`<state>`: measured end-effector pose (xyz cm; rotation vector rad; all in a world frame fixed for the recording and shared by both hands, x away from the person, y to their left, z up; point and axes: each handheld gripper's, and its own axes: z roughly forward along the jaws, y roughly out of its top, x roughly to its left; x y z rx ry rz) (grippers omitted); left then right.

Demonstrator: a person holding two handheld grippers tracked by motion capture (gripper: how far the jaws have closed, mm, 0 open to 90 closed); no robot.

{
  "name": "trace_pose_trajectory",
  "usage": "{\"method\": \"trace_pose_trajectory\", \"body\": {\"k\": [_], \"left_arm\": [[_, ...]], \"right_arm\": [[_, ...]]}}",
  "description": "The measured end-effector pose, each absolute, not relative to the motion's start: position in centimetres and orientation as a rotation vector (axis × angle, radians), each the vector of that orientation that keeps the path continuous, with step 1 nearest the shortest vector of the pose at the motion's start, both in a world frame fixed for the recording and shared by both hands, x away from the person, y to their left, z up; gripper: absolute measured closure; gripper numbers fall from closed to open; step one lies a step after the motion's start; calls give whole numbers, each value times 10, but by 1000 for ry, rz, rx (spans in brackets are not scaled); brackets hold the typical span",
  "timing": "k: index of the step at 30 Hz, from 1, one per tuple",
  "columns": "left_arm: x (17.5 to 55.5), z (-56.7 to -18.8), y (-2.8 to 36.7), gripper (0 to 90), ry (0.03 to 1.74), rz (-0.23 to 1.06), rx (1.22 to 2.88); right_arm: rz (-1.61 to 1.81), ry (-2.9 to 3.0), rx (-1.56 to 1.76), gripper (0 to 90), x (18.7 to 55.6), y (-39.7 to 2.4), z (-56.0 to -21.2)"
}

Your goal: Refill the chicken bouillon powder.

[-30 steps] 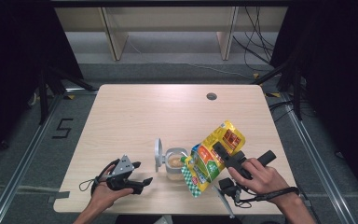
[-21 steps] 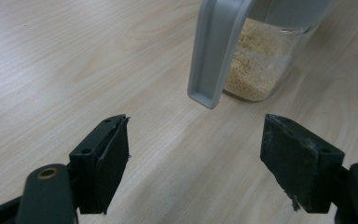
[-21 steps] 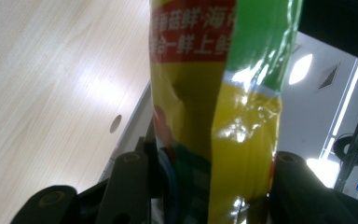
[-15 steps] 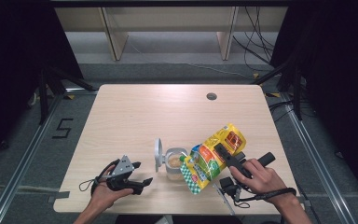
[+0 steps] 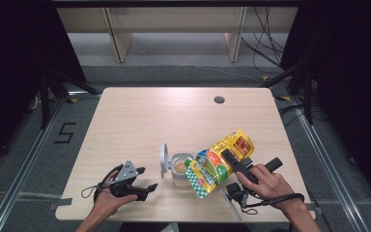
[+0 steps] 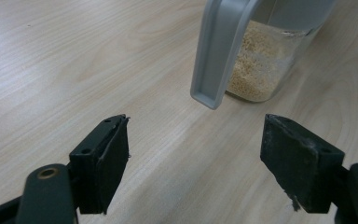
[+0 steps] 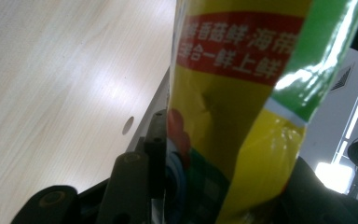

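Right gripper [image 5: 232, 162] clamping yellow-green pouch [image 5: 220, 162], tilting it over open jar [image 5: 179, 166] at table's [image 5: 174, 116] five o'clock. Left gripper [image 5: 142, 181] resting at seven o'clock, jaws gaping apart, holding nothing.

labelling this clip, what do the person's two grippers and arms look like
Both grippers are black. The left gripper carries a grey three-cornered plate on top, with a thin black cable looping beside it. Its pads are blocky, with worn edges. The right gripper has a black strap round the wrist. Forearms are bare.
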<state>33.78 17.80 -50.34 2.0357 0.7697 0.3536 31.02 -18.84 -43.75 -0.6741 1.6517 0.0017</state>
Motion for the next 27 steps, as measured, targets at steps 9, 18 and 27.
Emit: {"method": "trace_pose_trajectory", "body": {"k": [9,18,27], "left_arm": [[337,-503,178,232,773,355,2036],[337,-503,178,232,799,338,2035],[337,-503,179,232,794,341,2039]], "right_arm": [[50,1694,-642,667,311,-188,-437],[294,1792,-480,687,311,-198,-447],[554,1907,-243,692,309,-207,-461]]}}
